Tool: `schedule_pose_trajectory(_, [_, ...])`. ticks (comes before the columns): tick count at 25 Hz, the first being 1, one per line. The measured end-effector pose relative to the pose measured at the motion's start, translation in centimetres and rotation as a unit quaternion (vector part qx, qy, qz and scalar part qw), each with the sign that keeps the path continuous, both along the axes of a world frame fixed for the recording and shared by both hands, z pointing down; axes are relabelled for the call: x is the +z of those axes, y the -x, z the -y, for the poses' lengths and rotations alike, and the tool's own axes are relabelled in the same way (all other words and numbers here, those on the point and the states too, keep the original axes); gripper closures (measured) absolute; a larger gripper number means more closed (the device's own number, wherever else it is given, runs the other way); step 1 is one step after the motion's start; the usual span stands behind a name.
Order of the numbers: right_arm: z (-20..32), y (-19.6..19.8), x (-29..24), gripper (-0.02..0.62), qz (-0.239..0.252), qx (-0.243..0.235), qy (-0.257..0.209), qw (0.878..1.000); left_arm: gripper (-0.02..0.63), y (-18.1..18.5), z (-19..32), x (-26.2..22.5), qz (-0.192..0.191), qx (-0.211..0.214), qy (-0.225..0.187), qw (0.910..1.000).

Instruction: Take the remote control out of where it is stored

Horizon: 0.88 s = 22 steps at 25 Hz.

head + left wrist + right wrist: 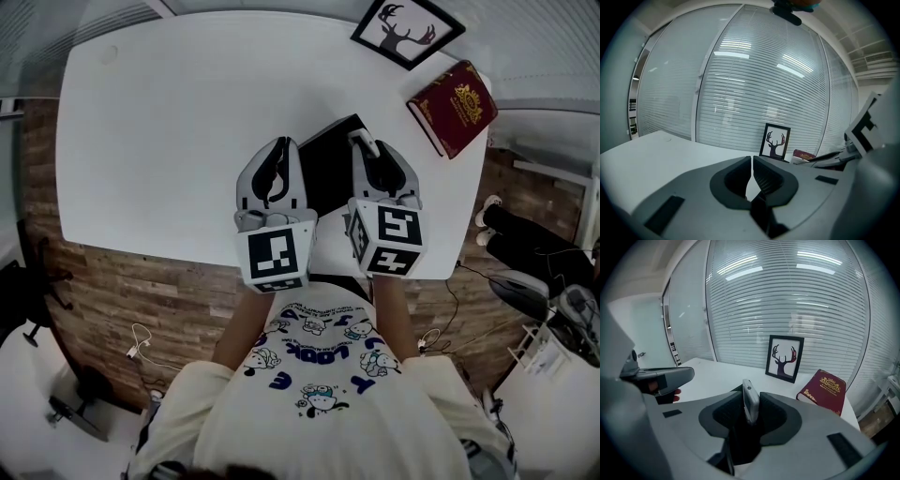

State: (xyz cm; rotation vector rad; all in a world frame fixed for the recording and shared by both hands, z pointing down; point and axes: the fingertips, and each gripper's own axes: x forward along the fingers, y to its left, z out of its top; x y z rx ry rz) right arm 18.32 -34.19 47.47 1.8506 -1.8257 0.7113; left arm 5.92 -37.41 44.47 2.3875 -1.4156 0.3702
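Silver-grey and slim, the remote control (749,404) is standing on edge between the jaws of the right gripper (751,395). The jaws are pinching its flat faces, so its end is pointing up and away from the camera. It is being held over the white worktop (169,122), just beside the dark flat case (328,161) lying between the two grippers. I am taking that case to be its store, though whether the remote is fully clear of it is not showing. The left gripper (752,160) is hovering alongside with its jaws pressed together on nothing, probably idling rather than steadying the case. A red book (824,389) and a framed deer picture (784,358) are sitting well apart toward the far edge, out of the way. The removal is looking nearly done.
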Motion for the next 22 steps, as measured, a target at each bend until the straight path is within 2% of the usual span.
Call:
schedule_pose_trajectory(6, [0.2, 0.7, 0.0, 0.468, -0.036, -0.040, 0.034, 0.998, 0.578, 0.5, 0.2, 0.0, -0.001, -0.006, 0.001, 1.0000])
schedule_pose_trajectory(15, [0.4, 2.0, 1.1, 0.489, -0.038, -0.103, 0.073, 0.991, 0.578, 1.4, 0.4, 0.3, 0.000, -0.016, 0.004, 0.9999])
schedule_pose_trajectory(22, [0.7, 2.3, 1.7, 0.508, -0.065, -0.123, 0.097, 0.986, 0.578, 2.1, 0.6, 0.4, 0.001, -0.023, 0.005, 0.9997])
